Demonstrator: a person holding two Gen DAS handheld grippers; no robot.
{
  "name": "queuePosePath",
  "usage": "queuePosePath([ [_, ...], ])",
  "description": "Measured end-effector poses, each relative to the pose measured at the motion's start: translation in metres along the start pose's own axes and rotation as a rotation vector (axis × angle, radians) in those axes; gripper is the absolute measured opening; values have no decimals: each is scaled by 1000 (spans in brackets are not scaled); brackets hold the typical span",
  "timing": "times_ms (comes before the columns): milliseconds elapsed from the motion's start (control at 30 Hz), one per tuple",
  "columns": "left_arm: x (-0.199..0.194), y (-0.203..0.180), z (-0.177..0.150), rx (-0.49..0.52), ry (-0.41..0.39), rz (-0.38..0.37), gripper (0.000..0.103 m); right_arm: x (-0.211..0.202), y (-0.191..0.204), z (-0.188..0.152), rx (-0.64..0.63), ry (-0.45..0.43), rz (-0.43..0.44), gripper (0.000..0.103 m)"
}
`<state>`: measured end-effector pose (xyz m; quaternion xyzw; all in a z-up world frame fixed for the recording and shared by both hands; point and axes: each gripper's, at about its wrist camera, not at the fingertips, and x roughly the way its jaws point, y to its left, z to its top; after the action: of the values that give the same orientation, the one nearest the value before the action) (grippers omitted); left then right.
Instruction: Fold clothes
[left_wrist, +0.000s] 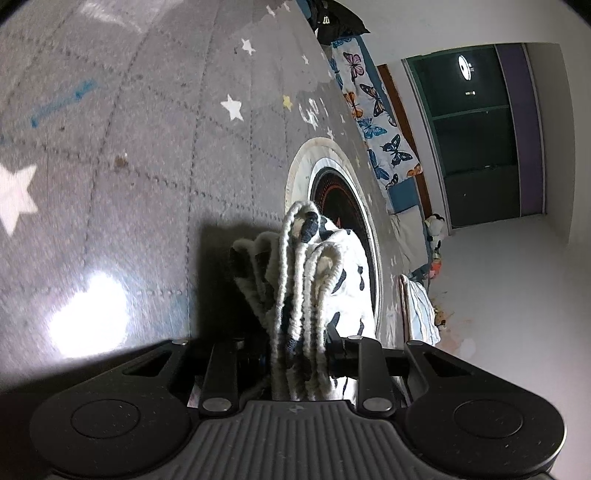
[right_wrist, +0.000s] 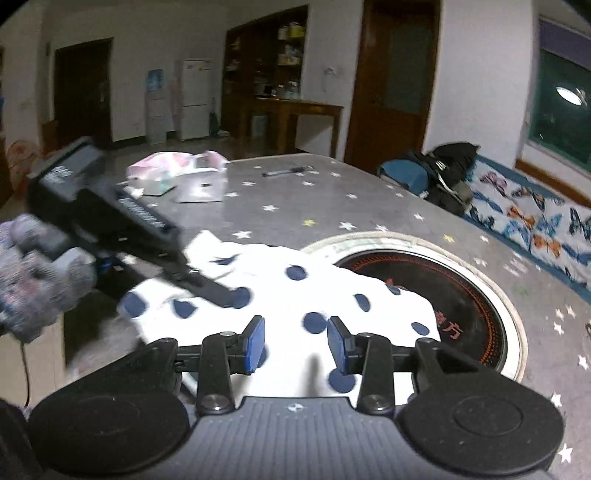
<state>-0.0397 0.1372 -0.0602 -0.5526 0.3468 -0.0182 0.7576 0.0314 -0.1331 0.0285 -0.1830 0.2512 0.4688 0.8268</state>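
The polka-dot garment (right_wrist: 295, 291) lies on the star-print surface (right_wrist: 332, 192), partly over the round inset (right_wrist: 461, 291). The left claw (left_wrist: 297, 354) is clenched on several bunched hem layers. The right claw (right_wrist: 295, 343) hovers released above the cloth. Keep the layers aligned; carry the fold over evenly.

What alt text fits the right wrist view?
The open right gripper hovers over a white polka-dot garment on the star-patterned table, while the left gripper, in a gloved hand, pinches its far edge.
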Motion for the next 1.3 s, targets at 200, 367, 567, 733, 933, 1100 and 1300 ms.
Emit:
queuePosePath([
  [200,-6,1,6,20,4,11,29,24,-29,2,114,39,-9,37],
  [367,-9,2,12,43,12,19,29,41,-53,0,191,64,-35,37],
  [567,-8,1,15,63,18,25,29,50,-71,-7,236,95,-90,37],
  [733,-7,0,16,72,16,31,29,44,-82,-13,271,111,-141,37],
  [933,-6,-6,14,96,8,49,29,33,-91,-22,309,116,-160,38],
  [1100,-4,-13,12,143,-2,80,30,27,-94,-30,351,116,-158,41],
  [1300,-1,-21,8,199,-13,113,30,22,-97,-36,394,108,-151,43],
])
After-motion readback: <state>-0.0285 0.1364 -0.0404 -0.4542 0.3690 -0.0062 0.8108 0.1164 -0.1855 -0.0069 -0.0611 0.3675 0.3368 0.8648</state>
